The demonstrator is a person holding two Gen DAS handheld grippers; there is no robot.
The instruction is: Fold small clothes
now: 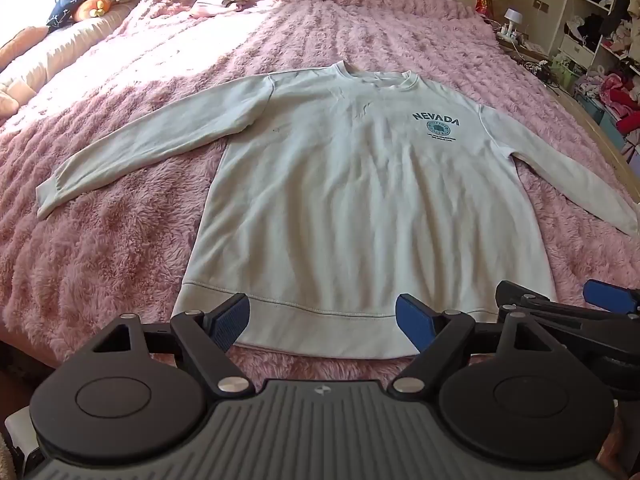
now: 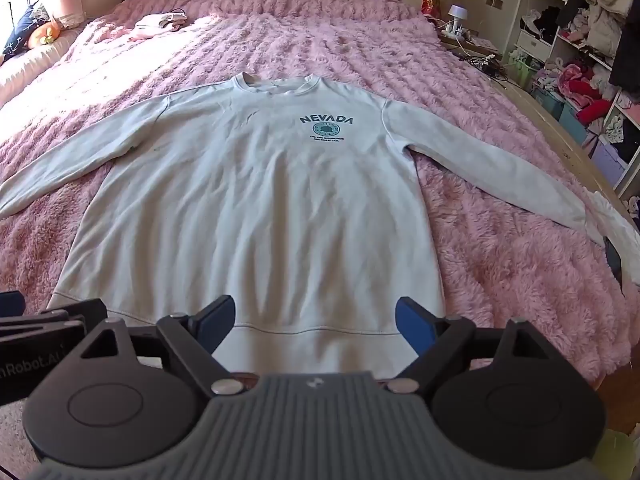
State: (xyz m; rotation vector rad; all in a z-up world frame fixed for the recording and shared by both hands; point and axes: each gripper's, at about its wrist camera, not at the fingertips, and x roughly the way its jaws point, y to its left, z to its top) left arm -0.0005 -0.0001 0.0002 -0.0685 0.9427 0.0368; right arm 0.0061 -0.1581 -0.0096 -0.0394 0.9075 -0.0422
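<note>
A white long-sleeved sweatshirt (image 1: 352, 200) (image 2: 256, 208) with a teal "NEVADA" print lies flat, face up, on a pink fluffy bedspread (image 1: 120, 248) (image 2: 500, 264), both sleeves spread outward. My left gripper (image 1: 322, 322) hovers open above the hem's left half, nothing between its blue pads. Beside it, my right gripper (image 2: 314, 326) also stands open over the hem's right half, empty. In the left wrist view the right gripper (image 1: 560, 312) shows at the right edge. The right sleeve's cuff reaches the bed's right edge.
A small pale garment (image 1: 218, 2) (image 2: 160, 22) lies near the headboard. Pillows and a plush toy (image 1: 90, 8) sit at the far left. Right of the bed are a nightstand with a lamp (image 2: 456, 16) and shelves (image 2: 580, 48) crowded with clothes.
</note>
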